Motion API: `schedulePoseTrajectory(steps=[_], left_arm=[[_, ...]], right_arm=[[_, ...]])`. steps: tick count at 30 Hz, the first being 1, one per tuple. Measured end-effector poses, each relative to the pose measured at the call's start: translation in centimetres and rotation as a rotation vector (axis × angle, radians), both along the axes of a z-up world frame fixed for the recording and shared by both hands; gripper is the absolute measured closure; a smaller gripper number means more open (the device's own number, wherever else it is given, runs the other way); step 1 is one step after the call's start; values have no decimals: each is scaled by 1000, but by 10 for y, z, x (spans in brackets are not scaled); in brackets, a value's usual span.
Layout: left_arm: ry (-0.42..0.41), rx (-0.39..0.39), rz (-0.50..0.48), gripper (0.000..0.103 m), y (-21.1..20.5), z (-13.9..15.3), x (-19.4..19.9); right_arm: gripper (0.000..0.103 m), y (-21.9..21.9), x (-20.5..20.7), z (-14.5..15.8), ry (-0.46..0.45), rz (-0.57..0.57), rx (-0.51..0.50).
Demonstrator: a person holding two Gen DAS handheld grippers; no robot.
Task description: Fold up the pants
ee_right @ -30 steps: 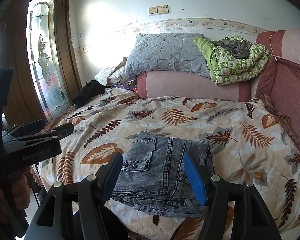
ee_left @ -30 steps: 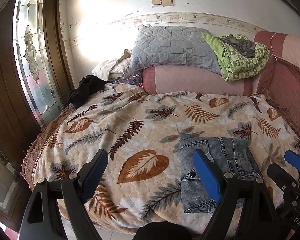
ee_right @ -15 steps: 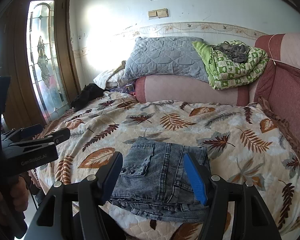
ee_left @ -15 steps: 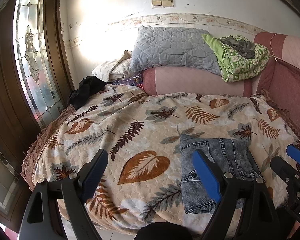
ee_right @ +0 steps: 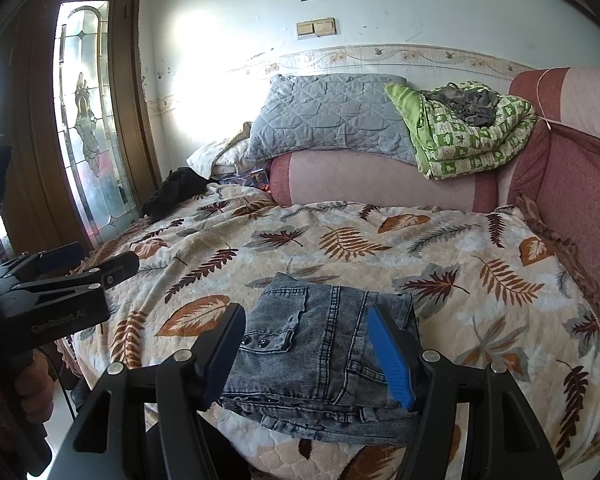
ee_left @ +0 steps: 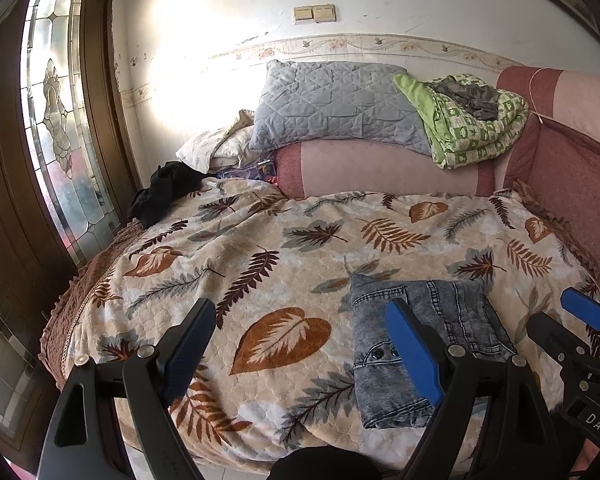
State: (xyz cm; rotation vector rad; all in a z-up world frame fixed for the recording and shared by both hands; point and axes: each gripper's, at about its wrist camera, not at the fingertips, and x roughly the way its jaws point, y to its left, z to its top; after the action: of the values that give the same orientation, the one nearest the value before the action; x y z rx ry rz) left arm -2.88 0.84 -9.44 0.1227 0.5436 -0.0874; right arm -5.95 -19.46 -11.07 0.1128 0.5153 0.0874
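The left gripper (ee_left: 300, 344) was wide open and held nothing. It hung over the bed cover (ee_left: 260, 280), near the front edge. To its right, the pants (ee_right: 324, 348) lay in a small, thick, folded pile near the front edge of the bed (ee_right: 500, 280). The right gripper (ee_right: 312, 352) was wide open too, hanging just in front of the pile, with nothing between its fingers. The folding looked done, so this seemed to be the last step, letting go. I think the next move only needed both grippers to pull away without bumping the pile. I saw no boxes, baskets or other containers anywhere.
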Motion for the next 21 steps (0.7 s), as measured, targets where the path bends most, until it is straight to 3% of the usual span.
schedulePoseTrajectory(steps=[21], left_arm=[[-16,5,-18,16,-5,5,-6]], right_arm=[[36,-5,-2,-1,4,-2,6]])
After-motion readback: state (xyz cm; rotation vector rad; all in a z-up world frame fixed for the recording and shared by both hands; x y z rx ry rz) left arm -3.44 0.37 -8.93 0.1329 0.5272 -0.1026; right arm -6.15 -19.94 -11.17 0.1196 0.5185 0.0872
